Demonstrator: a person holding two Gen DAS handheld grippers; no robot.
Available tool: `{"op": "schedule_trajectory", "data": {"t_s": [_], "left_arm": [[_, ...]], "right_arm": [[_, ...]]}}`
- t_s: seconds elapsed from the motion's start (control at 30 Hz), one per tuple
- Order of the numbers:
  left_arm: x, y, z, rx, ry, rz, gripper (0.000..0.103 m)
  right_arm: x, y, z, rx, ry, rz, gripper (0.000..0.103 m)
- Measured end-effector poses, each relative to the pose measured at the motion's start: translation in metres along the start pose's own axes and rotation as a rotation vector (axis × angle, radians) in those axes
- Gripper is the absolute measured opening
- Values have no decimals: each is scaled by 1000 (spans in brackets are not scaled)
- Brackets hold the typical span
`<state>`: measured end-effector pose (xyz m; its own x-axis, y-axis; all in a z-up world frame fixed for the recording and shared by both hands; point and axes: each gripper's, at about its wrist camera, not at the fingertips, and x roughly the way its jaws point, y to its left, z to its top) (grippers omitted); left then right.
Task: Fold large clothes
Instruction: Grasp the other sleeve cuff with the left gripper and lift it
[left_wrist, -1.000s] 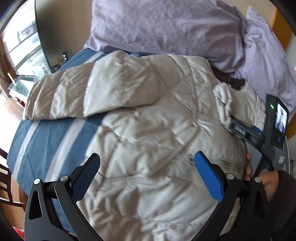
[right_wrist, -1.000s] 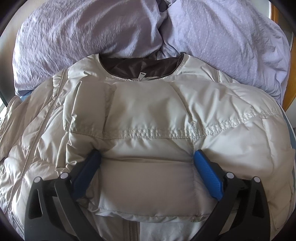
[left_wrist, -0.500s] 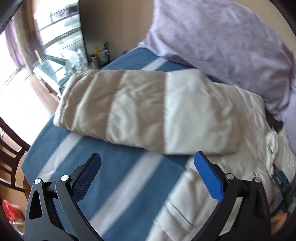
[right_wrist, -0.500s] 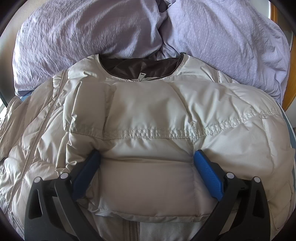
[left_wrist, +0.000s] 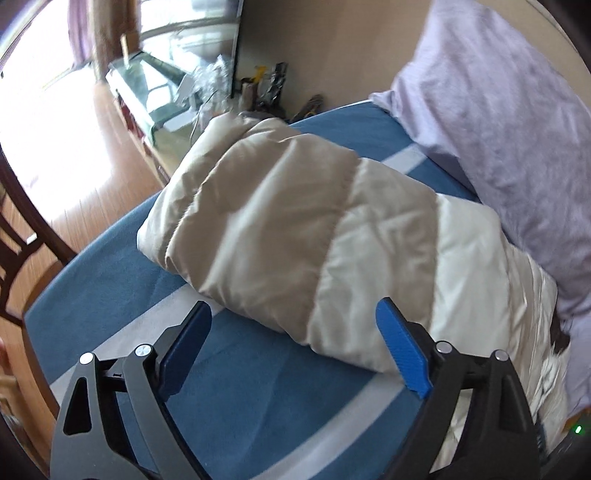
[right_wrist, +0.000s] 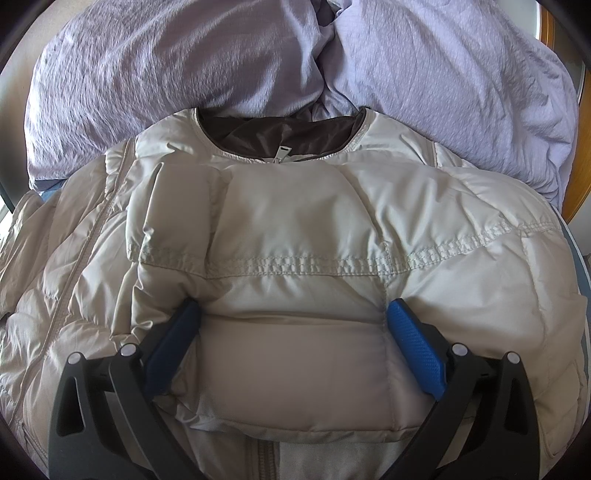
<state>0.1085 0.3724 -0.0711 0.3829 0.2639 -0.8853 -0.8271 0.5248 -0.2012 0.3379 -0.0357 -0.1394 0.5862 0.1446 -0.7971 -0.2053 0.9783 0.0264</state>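
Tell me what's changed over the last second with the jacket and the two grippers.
The left gripper swung away from the jacket's body toward the outstretched sleeve, which now lies ahead of its fingers over the blue bedsheet. Its jaws have just been closing a little, with nothing gripped between them. The right gripper stayed put, fingers straddling the folded puffy sleeve on the jacket. The pillows are unchanged.

bed (left_wrist: 258, 413): blue, white-striped cover | on it: beige puffer jacket (right_wrist: 295, 229), lilac pillows (right_wrist: 184, 62)

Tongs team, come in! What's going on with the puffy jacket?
Left tongs open, closing in, nearing sleeve. Right tongs pinning folded sleeve on jacket. Nothing blocking.
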Motion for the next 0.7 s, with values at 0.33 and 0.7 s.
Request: {"op": "schedule_trajectory", "data": {"t_s": [0.33, 0.7], "left_arm": [[15, 12, 14, -115, -13, 12, 73], [6, 9, 25, -91, -72, 57, 6]], "right_arm": [[0, 0, -1, 0, 1, 3, 101], [-1, 0, -1, -1, 1, 6, 101]]}}
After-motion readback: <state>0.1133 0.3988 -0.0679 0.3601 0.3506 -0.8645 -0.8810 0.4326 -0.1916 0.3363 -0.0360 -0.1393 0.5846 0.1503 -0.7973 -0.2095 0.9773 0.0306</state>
